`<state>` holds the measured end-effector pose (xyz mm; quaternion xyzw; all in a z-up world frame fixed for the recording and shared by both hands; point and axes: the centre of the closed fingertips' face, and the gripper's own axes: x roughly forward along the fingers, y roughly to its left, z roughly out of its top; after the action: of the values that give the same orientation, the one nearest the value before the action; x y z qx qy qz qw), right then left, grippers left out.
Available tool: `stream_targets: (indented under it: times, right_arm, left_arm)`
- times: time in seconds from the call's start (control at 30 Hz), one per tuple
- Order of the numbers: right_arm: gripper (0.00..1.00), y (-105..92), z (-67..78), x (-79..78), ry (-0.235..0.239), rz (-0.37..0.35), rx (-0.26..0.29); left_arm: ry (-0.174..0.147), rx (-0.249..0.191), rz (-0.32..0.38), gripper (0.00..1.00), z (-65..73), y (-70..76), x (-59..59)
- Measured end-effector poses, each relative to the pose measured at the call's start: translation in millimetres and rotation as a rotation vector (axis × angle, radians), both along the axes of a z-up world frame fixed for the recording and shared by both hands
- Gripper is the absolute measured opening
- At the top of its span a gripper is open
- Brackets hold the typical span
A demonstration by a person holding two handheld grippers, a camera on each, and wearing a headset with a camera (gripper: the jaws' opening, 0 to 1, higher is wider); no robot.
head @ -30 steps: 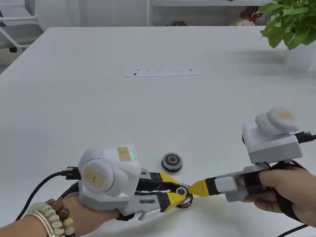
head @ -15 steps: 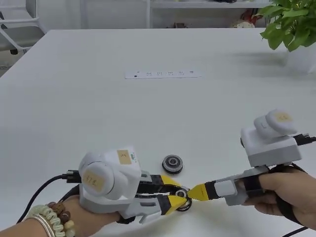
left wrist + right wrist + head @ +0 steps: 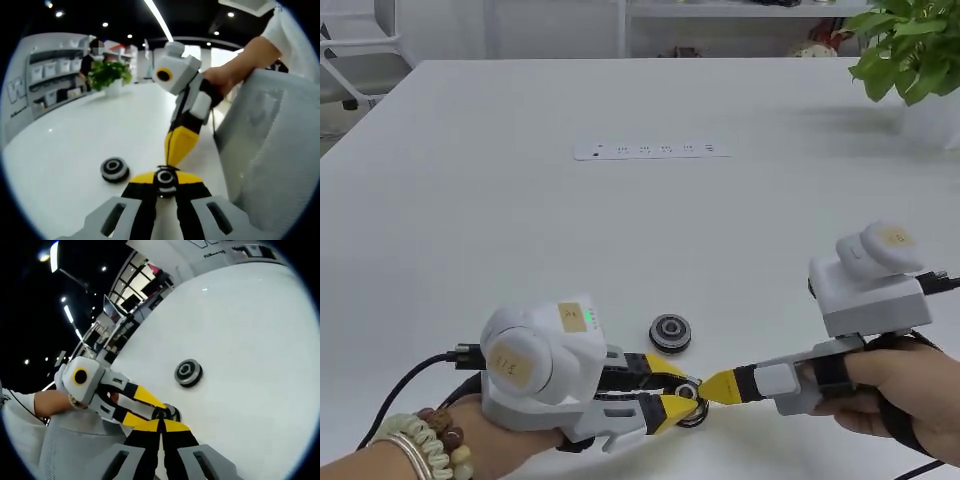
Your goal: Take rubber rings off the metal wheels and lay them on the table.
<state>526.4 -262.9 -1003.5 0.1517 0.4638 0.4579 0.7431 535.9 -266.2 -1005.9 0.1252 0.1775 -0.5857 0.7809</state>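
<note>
A small metal wheel (image 3: 690,398) with a dark rubber ring is clamped between the yellow jaws of my left gripper (image 3: 682,393) low over the table's near edge. The left gripper view shows the same wheel (image 3: 165,179) between the tips. My right gripper (image 3: 705,388) comes in from the right, jaws together, its yellow tip against the wheel's rim (image 3: 169,413). Whether it pinches the ring I cannot tell. A second wheel (image 3: 670,332) with its black ring lies flat on the table just behind, also seen as the second wheel (image 3: 115,169) (image 3: 188,372).
A white power strip (image 3: 650,150) lies mid-table. A green plant (image 3: 910,45) stands at the back right corner. A black cable (image 3: 405,375) trails from the left gripper. The white table (image 3: 520,230) stretches wide behind the wheels.
</note>
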Motion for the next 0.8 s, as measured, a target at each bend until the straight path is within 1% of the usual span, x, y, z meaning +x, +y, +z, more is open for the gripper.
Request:
stream_targets:
  times: [0.57,0.63,0.8]
  right_arm:
    - [0.0,3.1,2.7,-0.6,0.004,0.002,0.021]
    - [0.0,4.0,3.2,-0.9,-0.005,0.01,0.018]
    - [0.0,2.5,3.3,0.0,-0.007,0.012,0.022]
  left_arm:
    - [-0.001,0.0,-0.001,0.14,-0.2,0.0,-0.4]
    - [-0.001,0.0,-0.001,0.14,-0.3,0.0,-0.4]
    - [-0.002,0.0,-0.001,0.14,-0.3,-0.1,-0.3]
